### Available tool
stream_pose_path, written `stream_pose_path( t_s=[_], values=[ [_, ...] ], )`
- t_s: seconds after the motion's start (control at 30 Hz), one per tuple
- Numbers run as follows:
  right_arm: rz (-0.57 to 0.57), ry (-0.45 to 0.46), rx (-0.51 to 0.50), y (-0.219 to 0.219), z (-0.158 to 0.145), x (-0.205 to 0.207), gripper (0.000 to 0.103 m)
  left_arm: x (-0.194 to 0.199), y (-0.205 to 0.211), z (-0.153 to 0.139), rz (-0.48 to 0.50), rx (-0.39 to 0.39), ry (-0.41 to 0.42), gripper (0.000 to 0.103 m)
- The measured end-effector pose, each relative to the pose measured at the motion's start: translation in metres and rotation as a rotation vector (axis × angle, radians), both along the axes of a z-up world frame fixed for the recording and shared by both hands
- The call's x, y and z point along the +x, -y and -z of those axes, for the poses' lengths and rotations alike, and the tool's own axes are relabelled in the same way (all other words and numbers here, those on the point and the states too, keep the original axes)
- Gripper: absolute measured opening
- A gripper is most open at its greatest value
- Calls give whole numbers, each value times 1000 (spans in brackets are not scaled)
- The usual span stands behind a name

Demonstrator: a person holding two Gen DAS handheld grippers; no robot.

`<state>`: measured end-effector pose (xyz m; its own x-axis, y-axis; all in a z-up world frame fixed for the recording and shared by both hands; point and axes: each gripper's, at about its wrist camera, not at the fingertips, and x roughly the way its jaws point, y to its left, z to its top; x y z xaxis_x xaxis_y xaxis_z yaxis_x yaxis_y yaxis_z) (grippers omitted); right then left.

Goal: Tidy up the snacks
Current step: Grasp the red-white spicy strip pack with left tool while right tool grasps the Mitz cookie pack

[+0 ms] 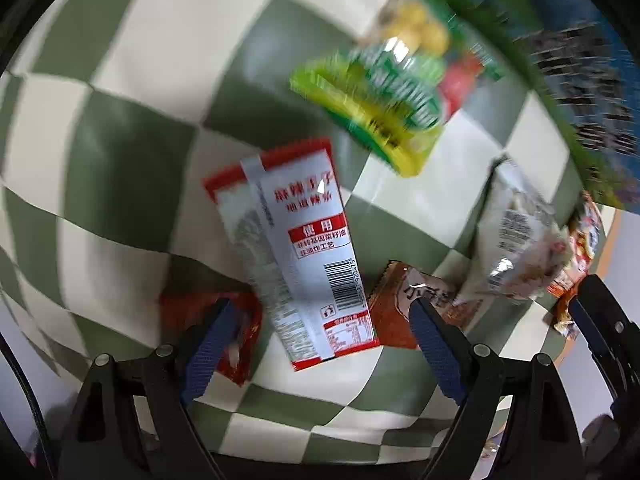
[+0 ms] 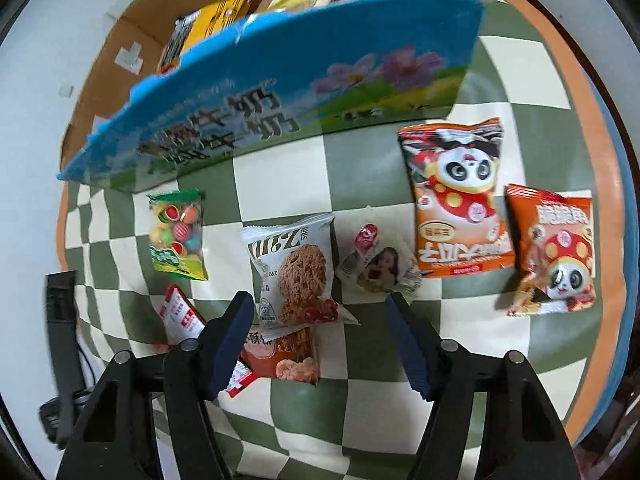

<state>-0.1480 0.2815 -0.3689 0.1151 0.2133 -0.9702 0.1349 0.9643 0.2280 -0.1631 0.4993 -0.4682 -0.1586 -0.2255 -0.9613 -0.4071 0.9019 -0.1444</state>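
Left claw [image 1: 320, 344] over blurred candy bag [image 1: 376, 108]

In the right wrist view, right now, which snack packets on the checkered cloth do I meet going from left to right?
Green candy bag → oat cookie packet → small round packet with a portrait → orange panda bag → second orange panda bag. I left out the overlapped red packets near the gripper.

A green-and-cream checked cloth [image 2: 280, 172] covers the table.
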Motion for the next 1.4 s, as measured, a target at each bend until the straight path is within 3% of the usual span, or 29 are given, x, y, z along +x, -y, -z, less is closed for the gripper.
stream_pose_path(
  t_s=[0.1, 0.17, 0.27, 0.43, 0.47, 0.57, 0.67, 0.8, 0.97, 1.1, 1.23, 1.33, 1.4],
  values=[
    [-32, -20, -10, -12, 12, 7, 71, 0, 3, 12, 1, 16, -7, 86],
    [-48, -32, -10, -20, 19, 13, 71, -1, 5, 13, 21, 44, 11, 59],
    [-75, -58, -30, -32, 34, 22, 71, -3, 6, 15, 69, 70, 32, 54],
    [-132, -94, -84, -50, 60, 29, 70, -4, 15, 3, 264, 196, 101, 53],
    [-151, -93, -95, -54, 64, 29, 60, -2, 17, -1, 322, 232, 118, 53],
    [-176, -97, -120, -56, 71, 23, 56, 1, 26, -11, 461, 317, 180, 53],
    [-196, -114, -137, -48, 71, 9, 54, 6, 32, -15, 530, 321, 220, 53],
    [-189, -153, -135, -28, 74, -13, 53, 9, 27, -5, 473, 204, 195, 55],
    [-116, -193, -81, -9, 80, -22, 58, 10, -17, 13, 137, -31, 109, 66],
    [-69, -166, -60, 5, 71, -16, 64, 6, -33, 16, -7, -81, 96, 66],
    [-89, -146, -76, 0, 67, -8, 64, 15, -12, 15, 99, 25, 110, 66],
    [-124, -126, -119, -9, 69, -6, 60, 21, 16, 6, 209, 108, 155, 54],
    [-136, -104, -140, -15, 68, -8, 52, 23, 32, 3, 280, 131, 179, 51]
  ],
)
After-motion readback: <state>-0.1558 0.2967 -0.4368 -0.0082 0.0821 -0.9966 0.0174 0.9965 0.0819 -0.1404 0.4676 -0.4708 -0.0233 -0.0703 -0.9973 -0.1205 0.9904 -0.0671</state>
